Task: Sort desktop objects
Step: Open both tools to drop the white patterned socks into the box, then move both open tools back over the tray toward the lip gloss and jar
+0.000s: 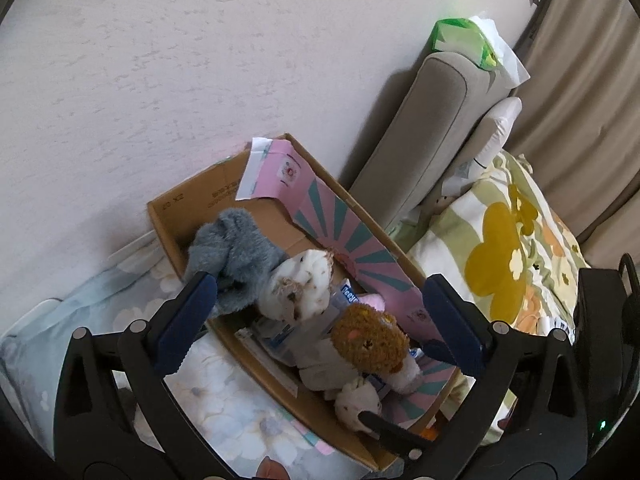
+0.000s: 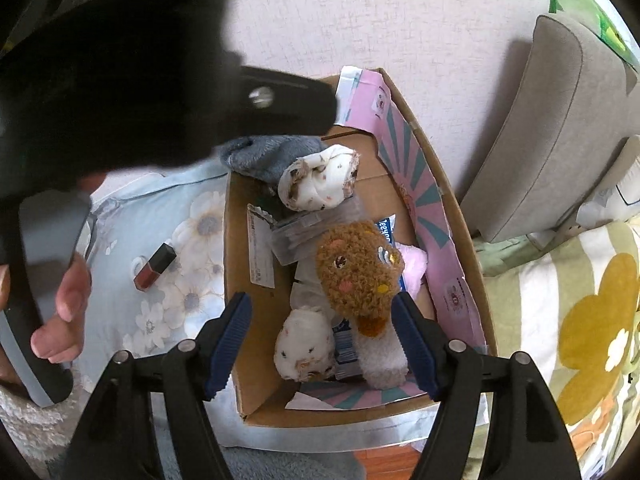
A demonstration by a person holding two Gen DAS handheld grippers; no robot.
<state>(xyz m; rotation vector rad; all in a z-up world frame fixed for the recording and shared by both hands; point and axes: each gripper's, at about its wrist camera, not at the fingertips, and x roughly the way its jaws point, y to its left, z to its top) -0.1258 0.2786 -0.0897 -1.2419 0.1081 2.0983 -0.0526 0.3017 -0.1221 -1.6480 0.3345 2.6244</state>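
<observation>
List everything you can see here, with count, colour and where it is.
cardboard box: one, brown with pink-teal lining, on the floral bedding by the wall
brown plush toy: one, brown and white, in the box
grey fluffy cloth: one, at the box's far end
white patterned bundles: two, inside the box
lip tint bottle: one, red with black cap, on the bedding left of the box
grey cushion: one, against the wall
left gripper: fingers open, over the box
right gripper: fingers open, over the box
</observation>
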